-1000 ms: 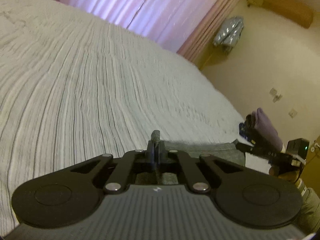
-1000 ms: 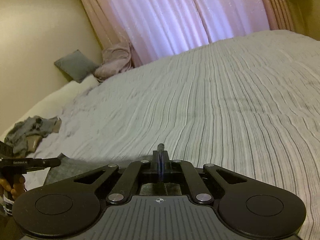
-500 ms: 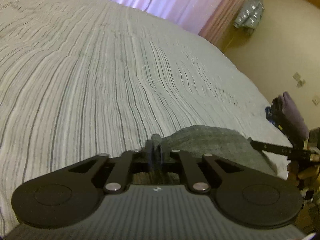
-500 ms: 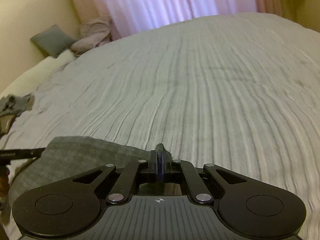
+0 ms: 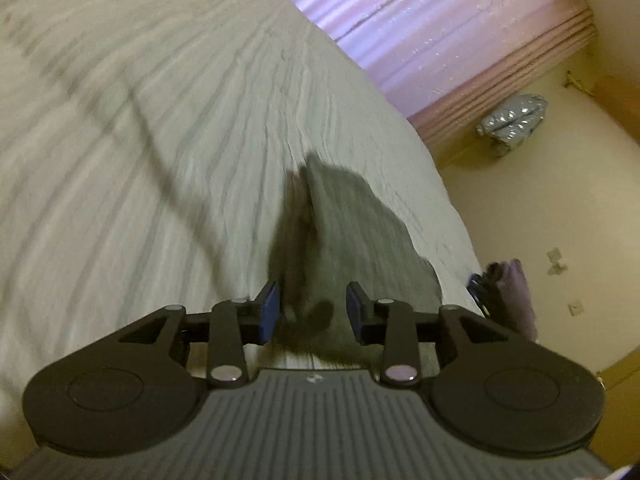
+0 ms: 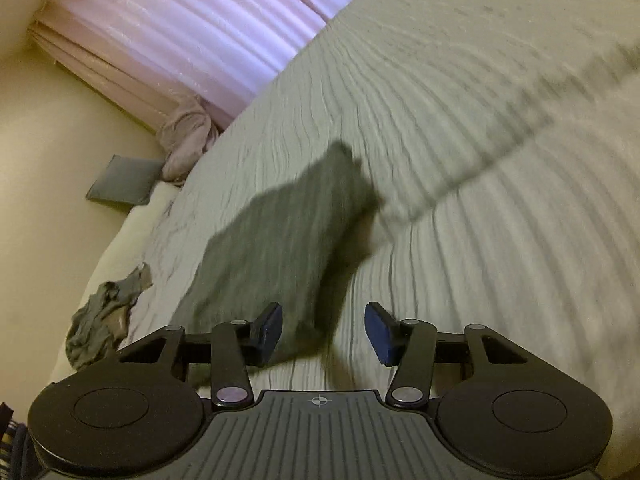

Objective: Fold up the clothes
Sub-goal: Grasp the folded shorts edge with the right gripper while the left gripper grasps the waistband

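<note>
A dark grey garment [image 5: 344, 232] lies blurred on the striped bedsheet [image 5: 140, 160], stretching away from my left gripper [image 5: 313, 312]. That gripper's jaws are opening; the garment's near edge sits loosely between the blue pads [image 5: 267, 314] with neither pad pressing on it. In the right wrist view the same grey garment [image 6: 288, 236] lies folded over on the bedsheet [image 6: 480, 140]. My right gripper [image 6: 324, 334] is also opening, with the near corner of the cloth by its left pad [image 6: 269, 334] and bare sheet in front of the right pad.
Pink curtains [image 6: 192, 20] hang behind the bed. A crumpled grey-brown garment [image 6: 104, 320], a grey cushion [image 6: 120, 180] and a pink bundle [image 6: 184, 140] lie at the bed's left side. Stacked clothes [image 5: 508, 292] and a silver bag [image 5: 512, 120] are right of the bed.
Both grippers were shut on the grey garment's edge and have let it go. They swung forward and down with a roll, and the cloth now lies further out on the bed.
</note>
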A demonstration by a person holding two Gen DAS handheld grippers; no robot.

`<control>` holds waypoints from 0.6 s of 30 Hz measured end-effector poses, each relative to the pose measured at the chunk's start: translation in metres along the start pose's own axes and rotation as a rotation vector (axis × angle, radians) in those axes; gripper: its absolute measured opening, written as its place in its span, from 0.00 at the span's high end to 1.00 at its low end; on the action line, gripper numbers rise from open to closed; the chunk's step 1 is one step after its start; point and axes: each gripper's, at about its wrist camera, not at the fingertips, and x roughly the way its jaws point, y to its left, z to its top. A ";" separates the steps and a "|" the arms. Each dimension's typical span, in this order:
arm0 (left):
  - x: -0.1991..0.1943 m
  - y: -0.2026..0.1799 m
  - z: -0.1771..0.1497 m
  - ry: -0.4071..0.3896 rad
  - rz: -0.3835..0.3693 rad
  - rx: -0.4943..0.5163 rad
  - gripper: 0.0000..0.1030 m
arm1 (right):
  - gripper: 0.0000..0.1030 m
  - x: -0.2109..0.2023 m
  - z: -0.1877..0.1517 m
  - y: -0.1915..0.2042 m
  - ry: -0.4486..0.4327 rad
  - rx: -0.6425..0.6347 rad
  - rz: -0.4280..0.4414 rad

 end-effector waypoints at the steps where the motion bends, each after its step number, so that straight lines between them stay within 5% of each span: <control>1: 0.002 0.002 -0.002 -0.010 0.001 -0.008 0.70 | 0.51 0.002 0.001 -0.001 -0.004 0.004 0.003; 4: 0.008 0.008 -0.004 -0.033 0.007 -0.024 0.72 | 0.51 0.009 0.005 -0.003 -0.018 0.017 0.013; 7: 0.012 0.007 -0.004 -0.013 -0.004 0.017 0.92 | 0.97 0.015 0.007 -0.004 -0.020 0.030 0.013; 13: 0.005 -0.001 0.014 0.020 -0.012 0.137 0.96 | 0.99 0.004 0.006 0.009 -0.038 -0.059 -0.031; 18: 0.015 0.000 0.002 0.049 0.074 0.191 0.92 | 0.98 0.015 -0.009 0.008 0.021 -0.106 -0.131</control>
